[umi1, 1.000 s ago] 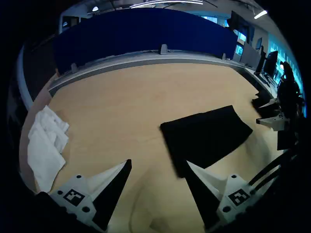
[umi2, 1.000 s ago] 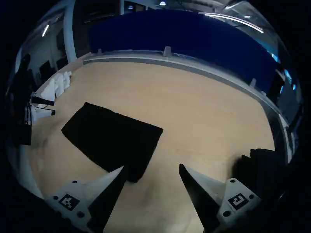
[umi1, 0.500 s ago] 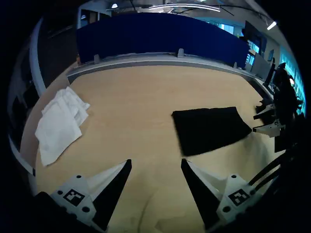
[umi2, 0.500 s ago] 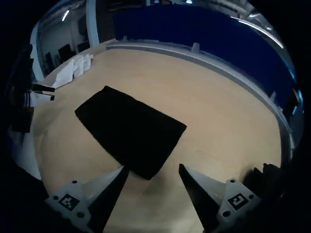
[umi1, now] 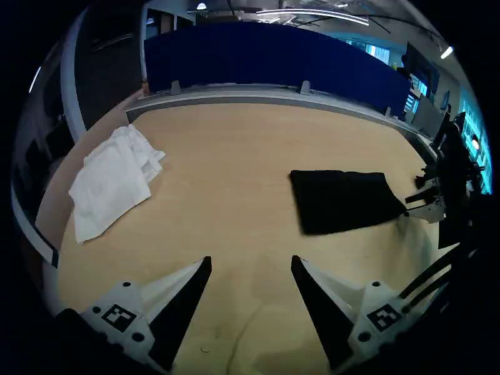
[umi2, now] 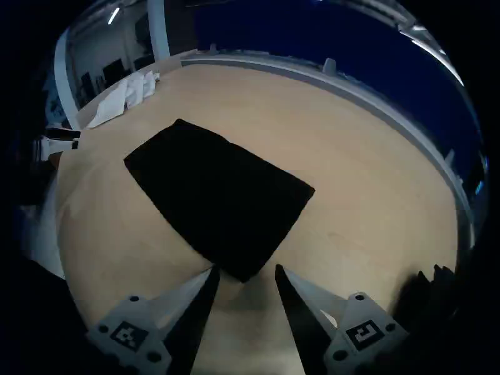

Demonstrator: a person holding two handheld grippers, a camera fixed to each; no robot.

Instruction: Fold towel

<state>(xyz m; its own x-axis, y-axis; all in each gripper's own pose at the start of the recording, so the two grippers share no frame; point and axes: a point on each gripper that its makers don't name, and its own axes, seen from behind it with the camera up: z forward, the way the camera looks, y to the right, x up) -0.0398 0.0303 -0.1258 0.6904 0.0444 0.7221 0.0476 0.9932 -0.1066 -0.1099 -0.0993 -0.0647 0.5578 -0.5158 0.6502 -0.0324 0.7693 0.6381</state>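
A black towel [umi2: 219,194] lies flat on a smooth wooden table [umi2: 362,187].
The towel is a soft, dark rectangle near the middle of the pale wood. The right gripper [umi2: 246,270] holds its two pointy white fingers apart, not pinching, with the towel's near corner just between the tips. The left gripper [umi1: 250,269] is spread wide over bare wood. A crumpled white cloth [umi1: 112,178] lies well apart, near the table's edge.

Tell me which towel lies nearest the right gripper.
The black towel, flat, its corner just before the right gripper; the white towel lies crumpled far off.
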